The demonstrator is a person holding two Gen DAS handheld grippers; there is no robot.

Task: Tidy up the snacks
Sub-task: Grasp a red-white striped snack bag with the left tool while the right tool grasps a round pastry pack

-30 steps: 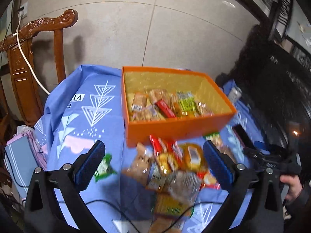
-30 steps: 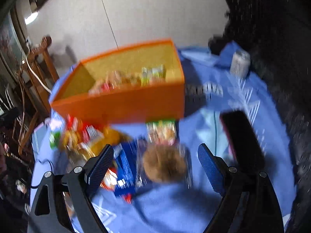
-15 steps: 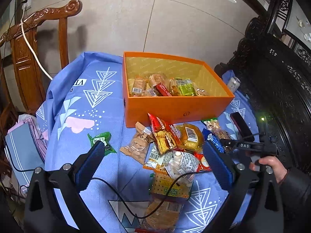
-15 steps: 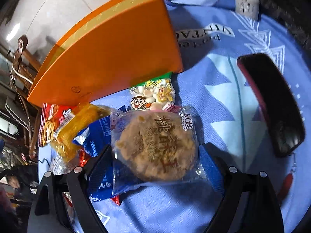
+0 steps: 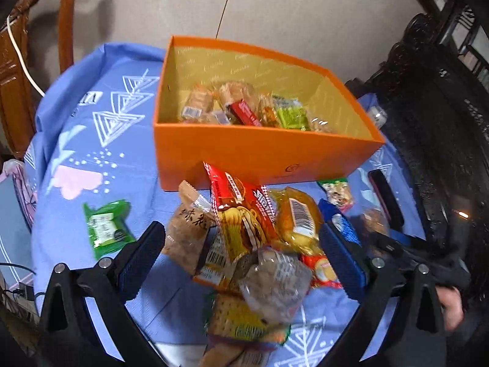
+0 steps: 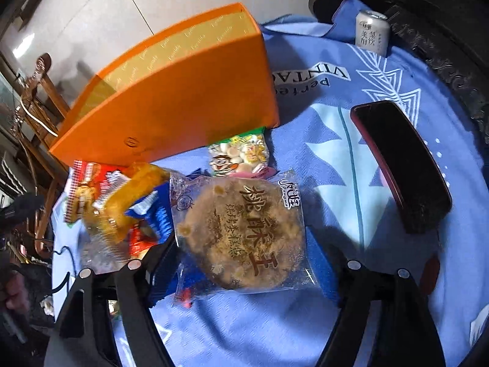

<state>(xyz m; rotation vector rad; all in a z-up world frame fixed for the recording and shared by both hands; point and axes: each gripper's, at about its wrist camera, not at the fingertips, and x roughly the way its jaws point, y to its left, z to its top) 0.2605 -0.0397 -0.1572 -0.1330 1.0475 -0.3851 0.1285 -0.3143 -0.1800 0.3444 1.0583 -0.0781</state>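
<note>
An orange box (image 5: 262, 156) on the blue cloth holds several snack packs (image 5: 244, 110). In front of it lies a pile of snacks: a red-and-yellow pack (image 5: 241, 217), a brown pack (image 5: 189, 229), a yellow pack (image 5: 298, 217). My left gripper (image 5: 241, 260) is open above this pile. In the right wrist view the box (image 6: 183, 104) is ahead on the left. My right gripper (image 6: 244, 263) has its fingers on both sides of a clear-wrapped round cookie (image 6: 244, 232), touching the wrapper; I cannot tell whether it grips. A candy bag (image 6: 238, 156) lies beyond it.
A green pack (image 5: 105, 229) lies alone at the left. A black phone (image 6: 400, 165) lies right of the cookie and a can (image 6: 371, 35) stands behind. A wooden chair (image 5: 18, 61) is at the far left. Dark carved furniture (image 5: 443, 122) borders the right.
My left gripper has dropped lower and closer to the snack pile. My right gripper's fingers have closed in around the cookie pack, which sits deeper between them.
</note>
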